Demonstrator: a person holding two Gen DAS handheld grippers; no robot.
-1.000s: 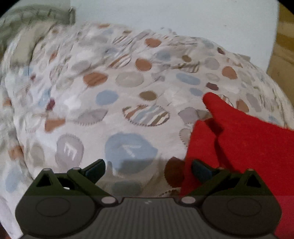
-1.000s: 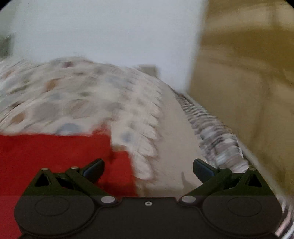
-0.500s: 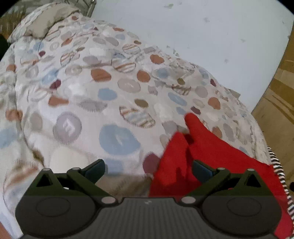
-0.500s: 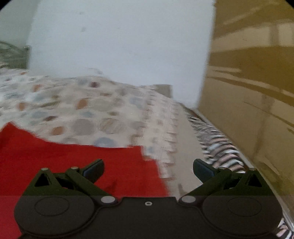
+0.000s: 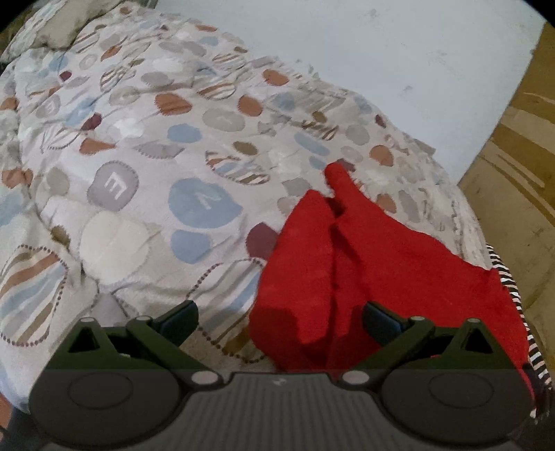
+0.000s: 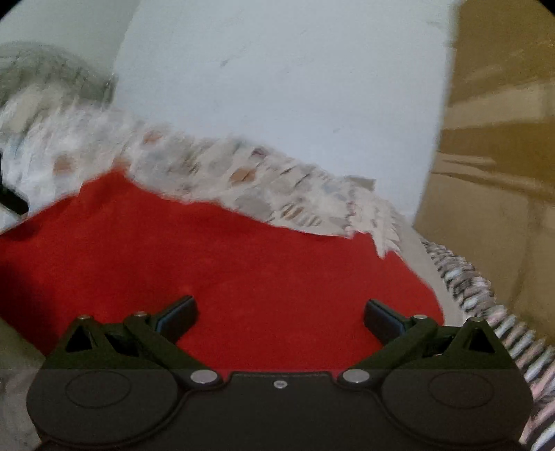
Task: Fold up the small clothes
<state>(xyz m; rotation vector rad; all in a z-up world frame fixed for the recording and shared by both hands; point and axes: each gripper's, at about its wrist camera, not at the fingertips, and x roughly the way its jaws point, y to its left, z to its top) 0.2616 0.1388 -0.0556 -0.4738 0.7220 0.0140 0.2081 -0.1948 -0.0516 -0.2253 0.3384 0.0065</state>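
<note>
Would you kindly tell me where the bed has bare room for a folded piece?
Free: the patterned bedspread left of the red cloth, up to the pillow. Crowded: the right side, where the cloth reaches the striped edge.

A bed fills most of the view, covered by a quilt (image 5: 145, 166) printed with blue, brown and grey dots. Behind it stands a plain pale-blue wall (image 5: 399, 59). To the right is a tan wooden panel (image 6: 503, 156). A black-and-white striped sheet (image 5: 513, 295) edges the bed's right side.
</note>
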